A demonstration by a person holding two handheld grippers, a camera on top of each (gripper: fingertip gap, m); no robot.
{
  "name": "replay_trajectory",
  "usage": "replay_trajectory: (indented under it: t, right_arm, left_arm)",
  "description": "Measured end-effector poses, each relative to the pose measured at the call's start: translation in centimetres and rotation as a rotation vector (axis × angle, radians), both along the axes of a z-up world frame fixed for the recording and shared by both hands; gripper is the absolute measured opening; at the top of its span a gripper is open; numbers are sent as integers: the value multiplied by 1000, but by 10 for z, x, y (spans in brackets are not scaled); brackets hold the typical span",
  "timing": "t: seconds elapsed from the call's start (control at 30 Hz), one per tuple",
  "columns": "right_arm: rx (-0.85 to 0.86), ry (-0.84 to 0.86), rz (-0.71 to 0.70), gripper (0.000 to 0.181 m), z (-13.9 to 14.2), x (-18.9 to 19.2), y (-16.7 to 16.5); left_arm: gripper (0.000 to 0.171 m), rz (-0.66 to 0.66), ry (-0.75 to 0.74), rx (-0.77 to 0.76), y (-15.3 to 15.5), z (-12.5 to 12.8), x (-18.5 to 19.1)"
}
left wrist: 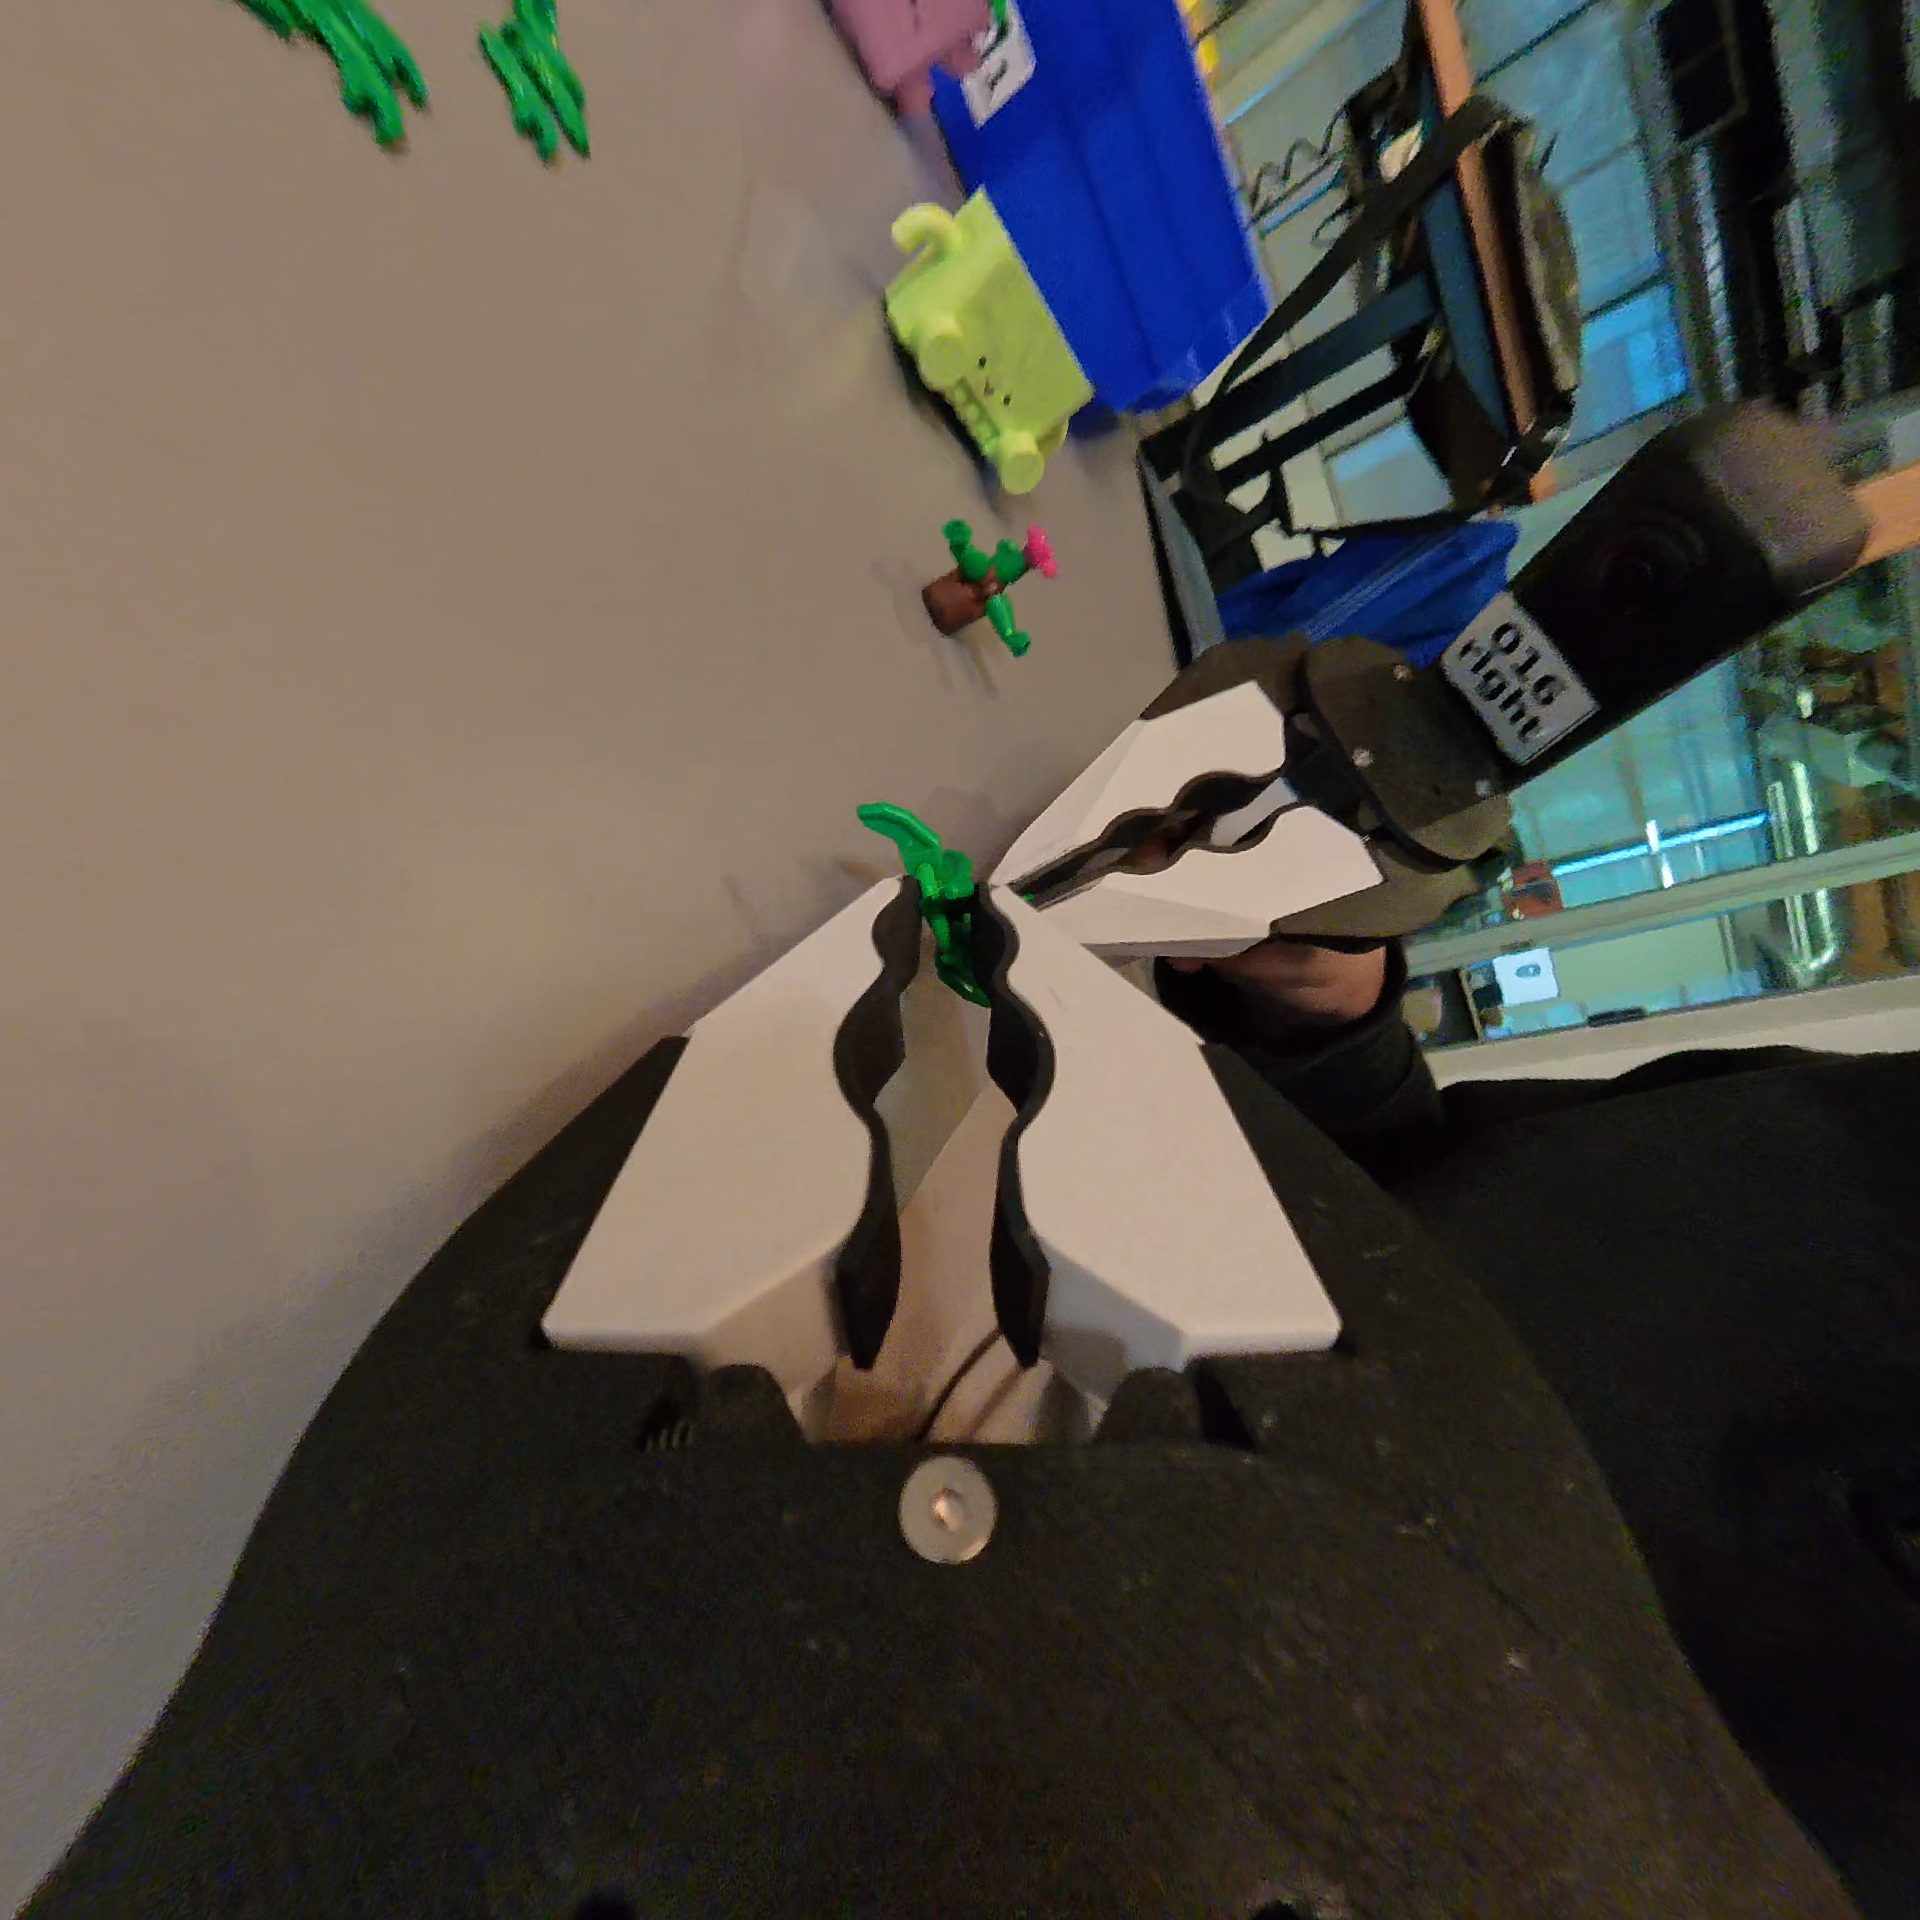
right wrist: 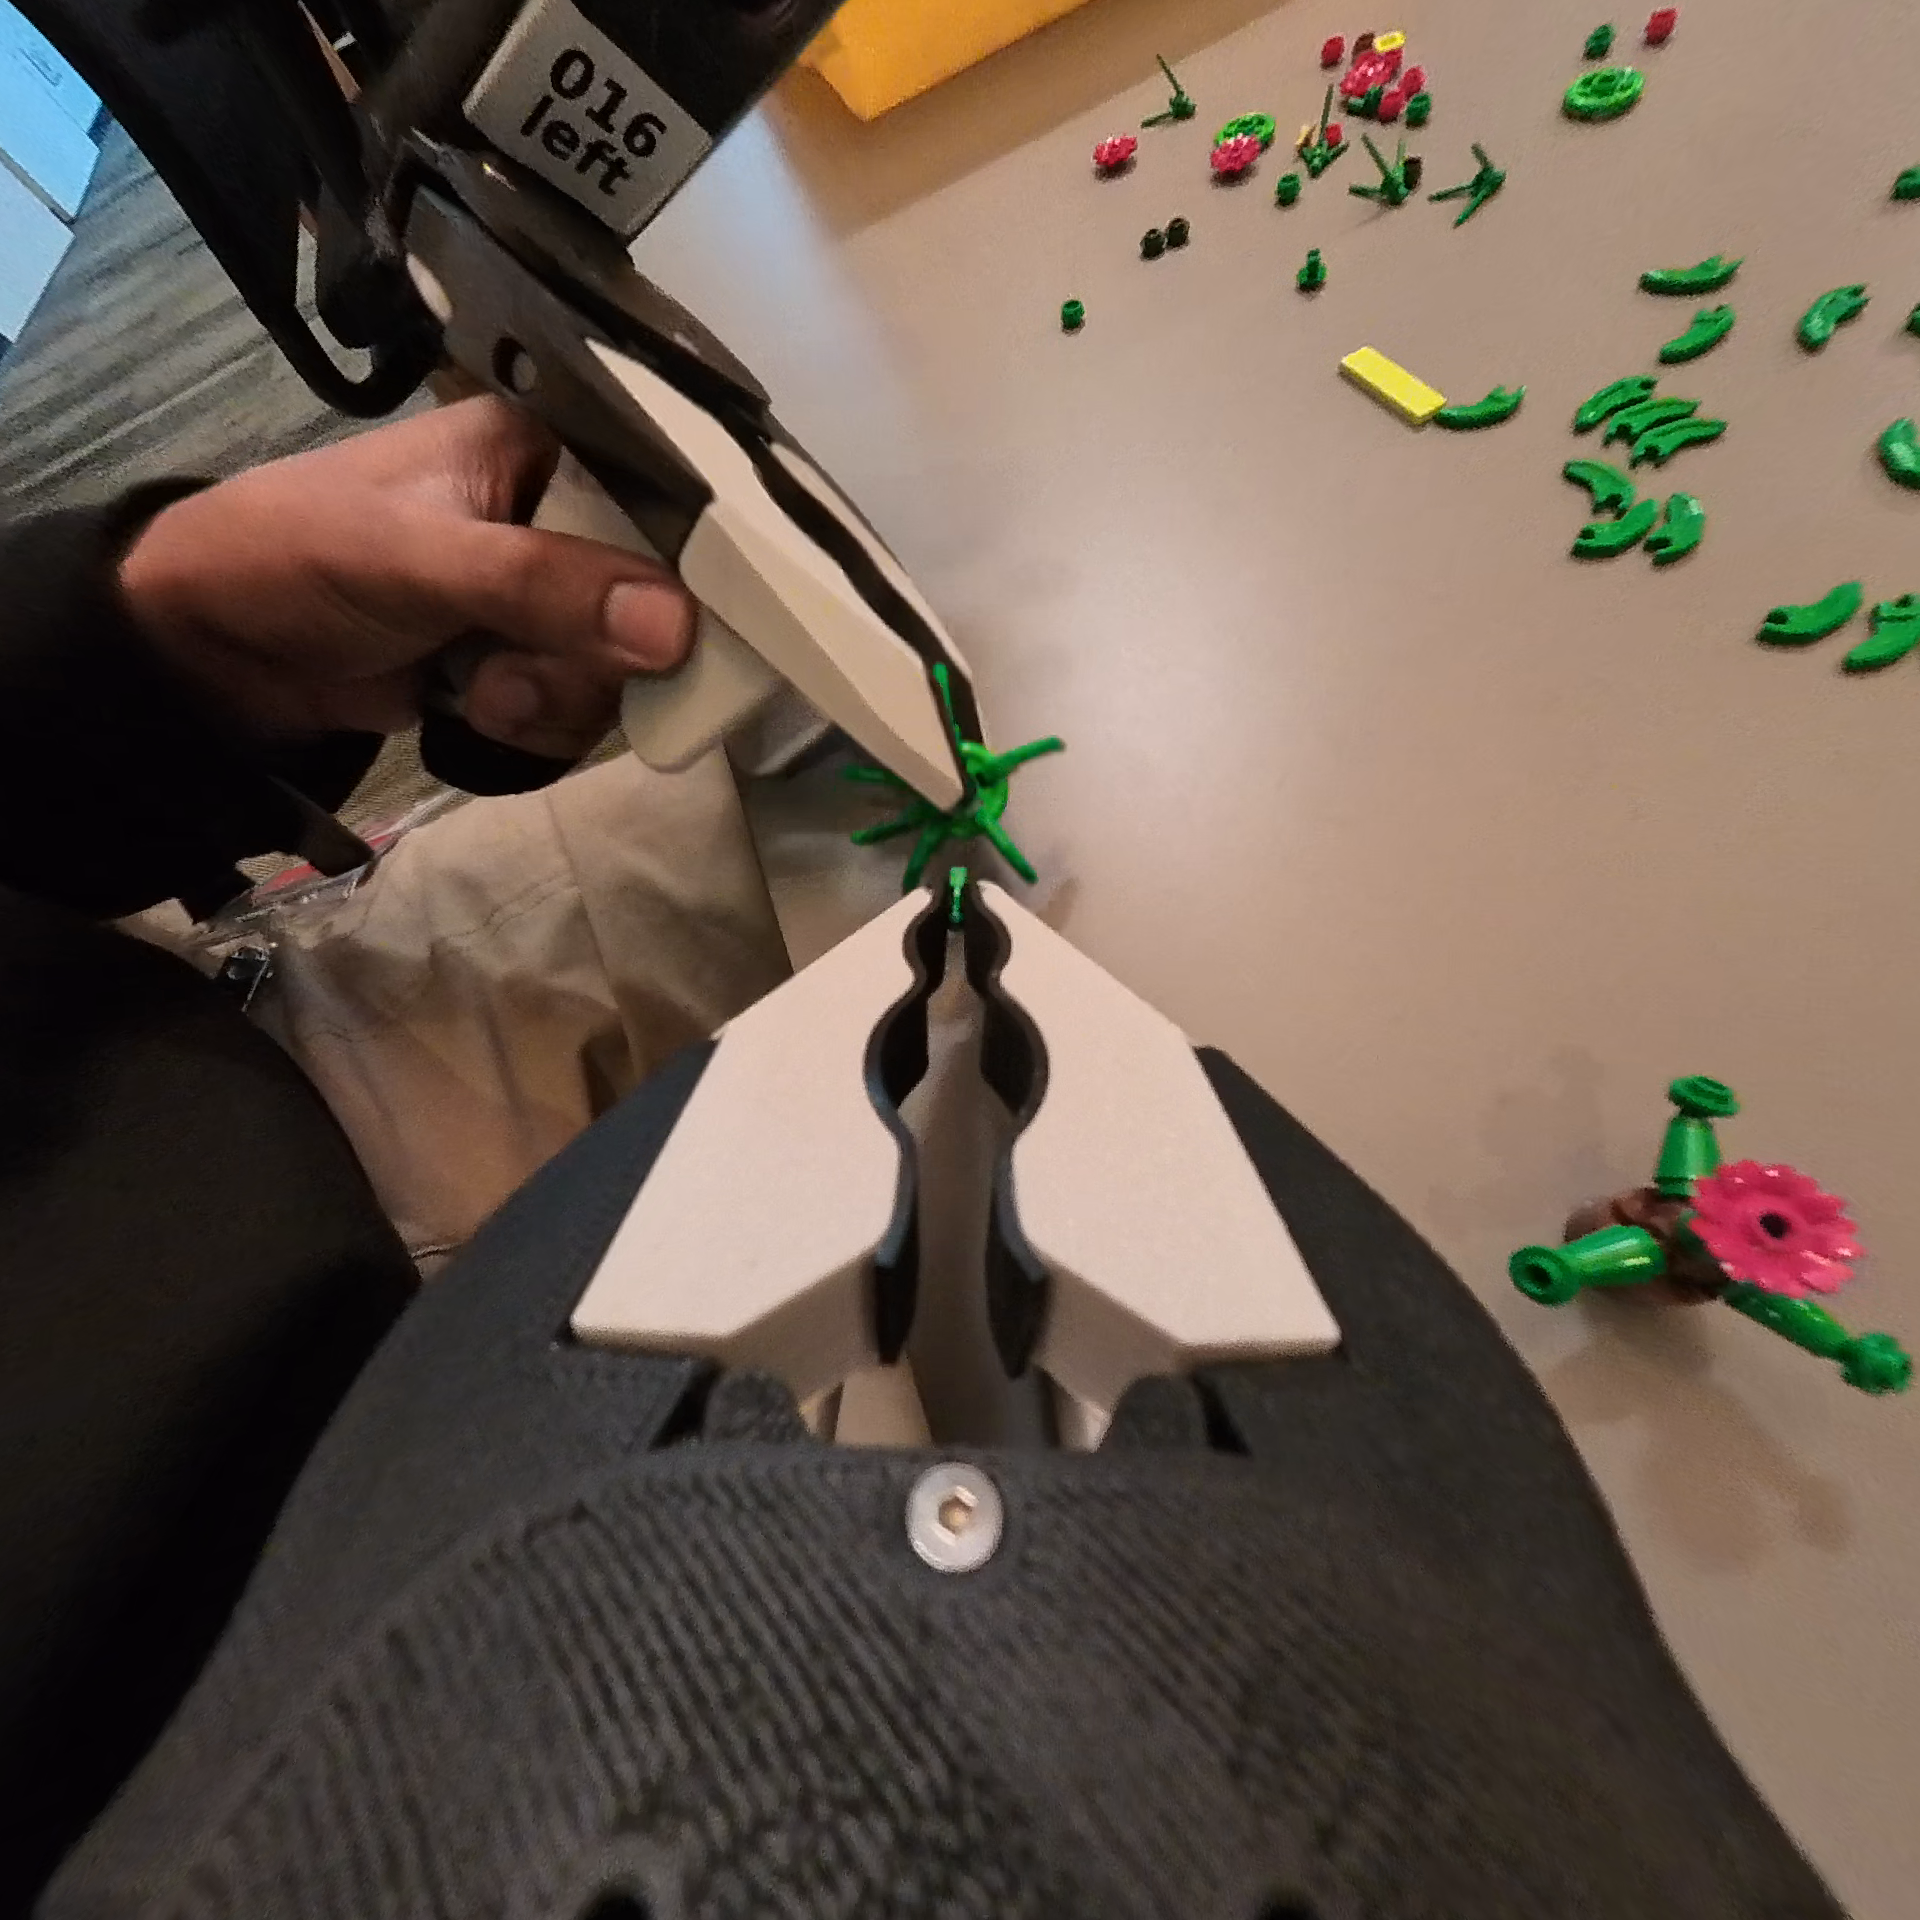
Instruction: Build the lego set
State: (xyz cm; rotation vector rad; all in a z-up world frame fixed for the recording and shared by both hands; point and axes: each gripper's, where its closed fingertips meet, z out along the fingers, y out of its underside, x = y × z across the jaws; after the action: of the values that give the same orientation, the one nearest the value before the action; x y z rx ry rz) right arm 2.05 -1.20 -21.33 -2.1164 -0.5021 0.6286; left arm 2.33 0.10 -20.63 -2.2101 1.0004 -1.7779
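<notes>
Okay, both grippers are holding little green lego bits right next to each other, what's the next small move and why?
Probably ease the right gripper forward, pushing its thin green stem into the leafy piece held by the left gripper. Both jaws are shut on their parts, and only a small gap separates them.

I seem to be working in an office or lab space: a plain beige table (left wrist: 416,623) with blue storage bins (left wrist: 1101,197) at its far edge, glass partitions (left wrist: 1662,883) beyond it, grey carpet (right wrist: 125,312) past the table's near edge, and a yellow bin (right wrist: 935,42).
</notes>
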Motion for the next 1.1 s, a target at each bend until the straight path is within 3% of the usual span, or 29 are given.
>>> replay_trajectory:
  t: [0.2, 0.4, 0.67, 0.93, 1.1]
  right_arm:
    - [142, -106, 13, 1, 12, 1, 3]
    - [289, -198, 11, 1, 22, -4, 6]
    - [291, -250, 10, 1, 18, -6, 7]
    - [309, -191, -1, 0, 25, -7, 7]
    - [299, -163, 6, 0, 27, -3, 6]
  left_arm:
    - [6, 57, -160, -98, 8, 23, -5]
    - [6, 39, -207, -180, 1, 22, -4]
    - [6, 33, -219, -173, -2, 17, -4]
    - [7, 28, -206, -168, -7, 15, 1]
    - [7, 83, -319, -279, 8, 28, -5]
